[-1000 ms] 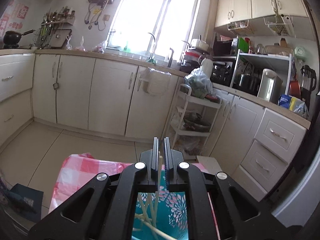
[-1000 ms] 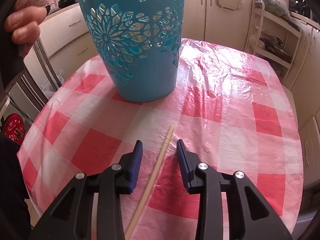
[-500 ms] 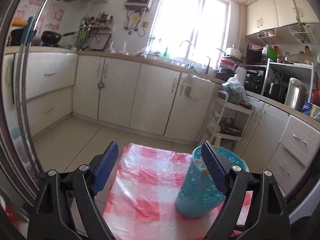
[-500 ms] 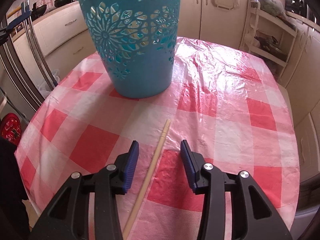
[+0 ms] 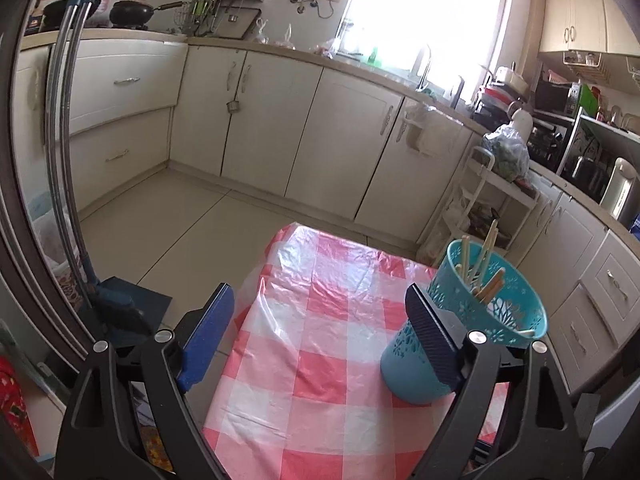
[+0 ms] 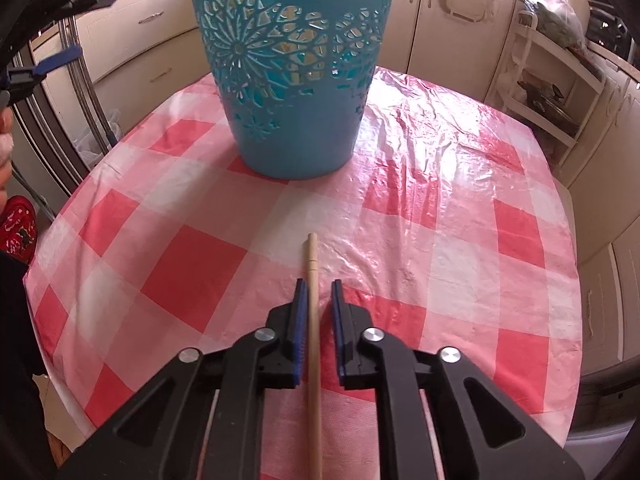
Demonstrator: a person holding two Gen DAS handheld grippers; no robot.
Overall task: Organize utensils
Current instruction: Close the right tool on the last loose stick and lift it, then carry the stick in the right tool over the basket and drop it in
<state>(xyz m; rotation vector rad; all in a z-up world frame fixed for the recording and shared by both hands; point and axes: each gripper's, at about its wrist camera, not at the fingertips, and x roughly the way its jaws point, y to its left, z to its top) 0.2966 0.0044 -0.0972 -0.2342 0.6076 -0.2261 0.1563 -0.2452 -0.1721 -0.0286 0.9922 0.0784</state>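
Note:
A teal cut-out utensil basket (image 6: 294, 80) stands on the red-and-white checked tablecloth (image 6: 460, 216); in the left wrist view the basket (image 5: 464, 332) holds several wooden chopsticks (image 5: 486, 256). One wooden chopstick (image 6: 313, 320) lies on the cloth in front of the basket. My right gripper (image 6: 319, 292) straddles it with the jaws narrowed around it, a small gap on each side. My left gripper (image 5: 320, 312) is wide open and empty, held above the table's left side, its right finger just beside the basket.
Cream kitchen cabinets (image 5: 304, 136) and a counter run behind the table. A white rack cart (image 5: 480, 200) stands at the far right. A metal frame (image 5: 68, 160) rises at the left. The table edge (image 5: 240, 320) drops to tiled floor.
My left gripper let go over the basket, opened wide and pulled back up and left. My right gripper moved forward over the lying chopstick and narrowed its jaws around it.

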